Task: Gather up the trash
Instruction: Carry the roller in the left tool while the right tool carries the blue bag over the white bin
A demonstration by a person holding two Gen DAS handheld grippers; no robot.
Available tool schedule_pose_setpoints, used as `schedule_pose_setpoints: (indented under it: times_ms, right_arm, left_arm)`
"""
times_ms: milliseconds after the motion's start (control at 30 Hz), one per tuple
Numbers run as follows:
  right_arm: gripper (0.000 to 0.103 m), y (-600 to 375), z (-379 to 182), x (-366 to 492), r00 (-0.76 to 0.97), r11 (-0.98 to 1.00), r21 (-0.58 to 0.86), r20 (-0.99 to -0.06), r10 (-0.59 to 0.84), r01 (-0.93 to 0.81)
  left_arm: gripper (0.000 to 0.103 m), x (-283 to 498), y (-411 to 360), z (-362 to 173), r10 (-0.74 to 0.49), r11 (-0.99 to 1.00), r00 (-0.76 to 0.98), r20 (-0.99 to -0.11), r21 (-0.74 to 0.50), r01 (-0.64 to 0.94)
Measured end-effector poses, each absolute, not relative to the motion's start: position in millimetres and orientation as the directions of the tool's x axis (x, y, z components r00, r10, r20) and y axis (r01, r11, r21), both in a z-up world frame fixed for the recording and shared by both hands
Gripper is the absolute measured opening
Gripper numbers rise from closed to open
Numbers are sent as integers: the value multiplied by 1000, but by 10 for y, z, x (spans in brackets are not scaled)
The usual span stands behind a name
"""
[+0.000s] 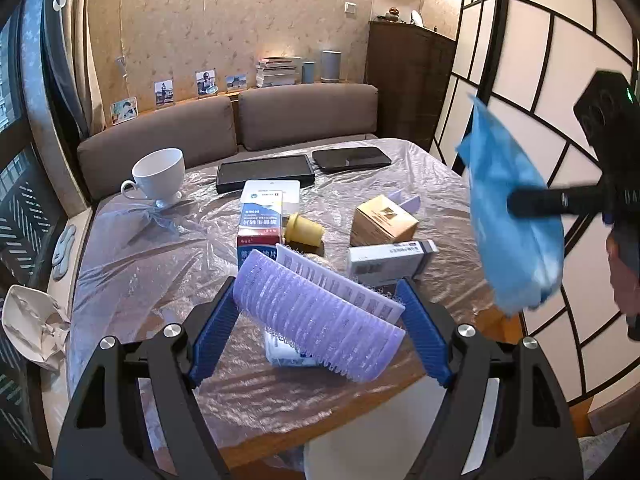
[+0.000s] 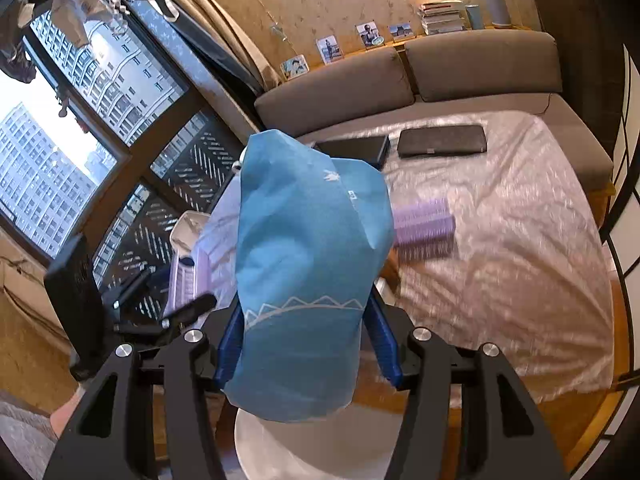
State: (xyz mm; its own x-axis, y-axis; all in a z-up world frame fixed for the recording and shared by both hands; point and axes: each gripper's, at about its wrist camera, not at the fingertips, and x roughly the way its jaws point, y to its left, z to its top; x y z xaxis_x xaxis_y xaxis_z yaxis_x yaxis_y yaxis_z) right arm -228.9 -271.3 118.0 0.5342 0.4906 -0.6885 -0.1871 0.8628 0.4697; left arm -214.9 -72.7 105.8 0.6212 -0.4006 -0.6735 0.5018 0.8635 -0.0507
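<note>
My left gripper [image 1: 318,284] is shut on a purple ribbed plastic tray [image 1: 320,320] with a white printed sheet [image 1: 340,280] behind it, held tilted above the table [image 1: 280,412]. My right gripper [image 2: 306,300] is shut on a crumpled blue bag [image 2: 308,272], which hides its fingertips. In the left wrist view the blue bag [image 1: 516,220] hangs at the right, beside the table's edge. In the right wrist view the left gripper's purple tray [image 2: 188,276] shows at the left, and another blurred purple piece [image 2: 424,228] shows right of the bag.
On the plastic-covered table stand a blue-white carton [image 1: 260,220], a yellow cup [image 1: 304,232], a cardboard box [image 1: 384,220], a grey-white box [image 1: 392,260], a white teacup [image 1: 160,176] and two dark tablets [image 1: 264,172]. A white round container [image 2: 312,448] sits below the table's near edge. Crumpled paper [image 1: 36,328] lies at the left.
</note>
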Motion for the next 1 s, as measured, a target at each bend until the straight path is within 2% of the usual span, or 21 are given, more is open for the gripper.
schedule_pose_setpoints:
  times_ms: [300, 633, 1000]
  right_arm:
    - [54, -2511, 995, -2600, 481, 884, 416, -742, 467, -216]
    - [54, -2349, 601, -2953, 390, 918, 347, -831, 396, -192]
    - [54, -2283, 220, -3172, 334, 946, 295, -885, 323, -135]
  left_arm:
    - [80, -2370, -676, 938, -400, 864, 581, -709, -81, 497]
    - [80, -2758, -742, 571, -373, 857, 503, -780, -82, 509]
    - [80, -2927, -793, 239, -298, 865, 467, -832, -29, 500]
